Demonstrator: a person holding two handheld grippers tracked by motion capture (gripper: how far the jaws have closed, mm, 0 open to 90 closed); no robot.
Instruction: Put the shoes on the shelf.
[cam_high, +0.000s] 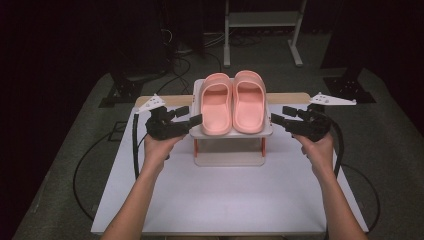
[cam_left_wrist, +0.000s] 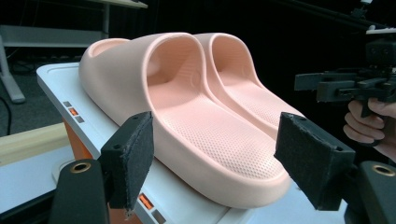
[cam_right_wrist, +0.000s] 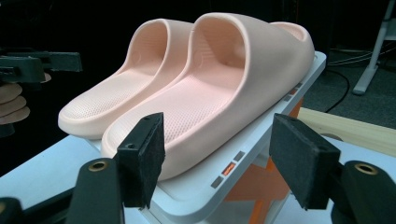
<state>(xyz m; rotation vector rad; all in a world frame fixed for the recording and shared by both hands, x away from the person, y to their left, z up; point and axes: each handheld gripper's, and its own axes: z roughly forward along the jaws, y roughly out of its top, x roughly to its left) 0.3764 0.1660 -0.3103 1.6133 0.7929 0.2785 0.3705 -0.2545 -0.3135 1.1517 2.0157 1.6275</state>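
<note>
the two pink slippers (cam_high: 233, 102) lie side by side on top of the small white rack (cam_high: 200, 131), and they look light, soft and a little springy, so i judge the thick outer side wall near the heel is the best place to take. the left gripper (cam_high: 196, 120) is just beside the rack's left edge and the right gripper (cam_high: 276, 119) just beside its right edge. both have their jaws wide apart and hold nothing, and i cannot tell if the tips touch the rack.

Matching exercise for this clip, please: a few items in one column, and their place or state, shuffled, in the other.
Items:
1. left claw
2. right claw
3. pink slippers
4. white rack

Places/states:
A. side by side on the top shelf
B. open, at the rack's left edge
C. on the table, between the two claws
D. open, at the rack's right edge

Pairs: 1-B, 2-D, 3-A, 4-C
</note>
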